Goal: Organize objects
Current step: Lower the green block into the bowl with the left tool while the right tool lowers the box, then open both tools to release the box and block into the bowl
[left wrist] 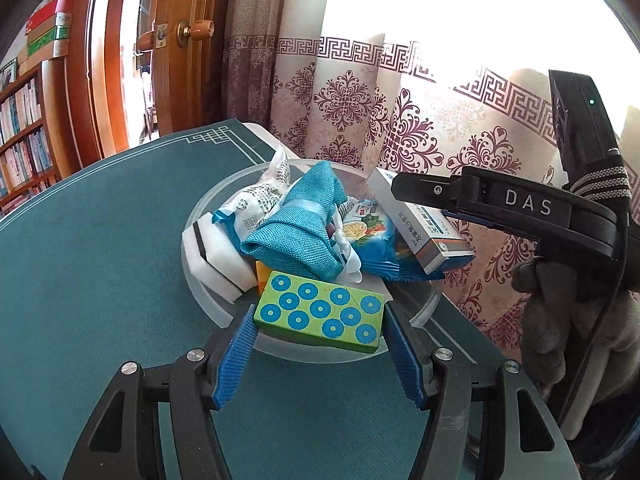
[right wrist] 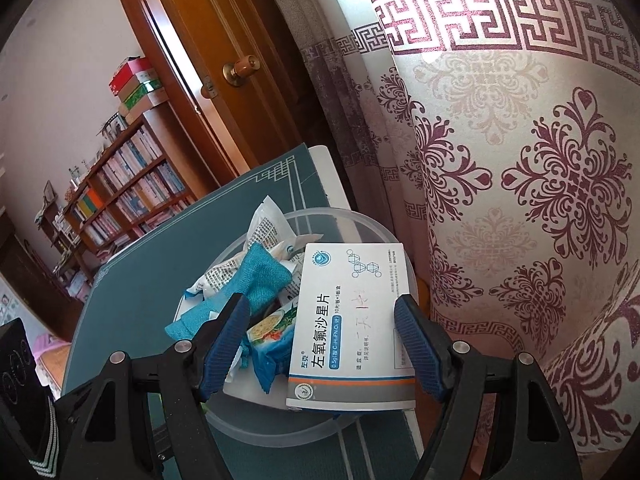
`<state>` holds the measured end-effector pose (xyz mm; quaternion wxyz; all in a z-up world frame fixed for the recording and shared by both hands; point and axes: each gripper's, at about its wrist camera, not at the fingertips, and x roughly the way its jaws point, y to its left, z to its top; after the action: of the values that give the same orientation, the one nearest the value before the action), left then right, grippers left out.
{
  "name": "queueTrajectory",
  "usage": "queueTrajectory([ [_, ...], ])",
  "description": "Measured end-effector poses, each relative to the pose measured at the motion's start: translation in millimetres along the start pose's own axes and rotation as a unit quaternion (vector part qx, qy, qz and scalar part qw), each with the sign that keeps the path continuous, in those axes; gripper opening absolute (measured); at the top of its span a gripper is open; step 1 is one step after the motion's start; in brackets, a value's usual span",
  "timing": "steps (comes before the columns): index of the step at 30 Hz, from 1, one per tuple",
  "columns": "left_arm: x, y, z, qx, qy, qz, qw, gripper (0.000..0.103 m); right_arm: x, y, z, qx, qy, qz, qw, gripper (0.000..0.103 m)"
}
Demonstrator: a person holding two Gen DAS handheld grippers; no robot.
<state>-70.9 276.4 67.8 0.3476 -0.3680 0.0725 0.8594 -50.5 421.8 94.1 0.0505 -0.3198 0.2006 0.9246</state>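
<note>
"DAS" on right hand-held gripper (left wrist: 416,192); "左氧氟沙星片", "0.5g" on white medicine box (right wrist: 352,320).
</note>
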Motion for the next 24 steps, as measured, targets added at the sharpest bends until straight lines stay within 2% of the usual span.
queueTrajectory([
  [5, 14, 3, 0, -0.006, 0.0, -0.001, 1.0, 0.067, 2, 5, 0, -0.015, -0.005, -0.011, 1.0, 0.075],
  [7, 12, 4, -1, -0.007, -0.006, -0.003, 1.0, 0.077, 4, 9, 1, -0.018, -0.006, -0.014, 1.0, 0.071],
  [9, 8, 5, -2, -0.006, -0.015, 0.0, 0.9999, 0.082, 5, 10, 2, -0.016, -0.006, -0.015, 1.0, 0.069],
  [12, 1, 7, -2, -0.004, -0.026, 0.006, 0.9996, 0.085, 7, 11, 6, -0.006, -0.004, -0.012, 1.0, 0.069],
  [24, -27, 31, -17, -0.05, -0.05, 0.012, 0.9974, 0.086, 14, 0, 16, 0.071, 0.013, 0.054, 0.996, 0.067],
])
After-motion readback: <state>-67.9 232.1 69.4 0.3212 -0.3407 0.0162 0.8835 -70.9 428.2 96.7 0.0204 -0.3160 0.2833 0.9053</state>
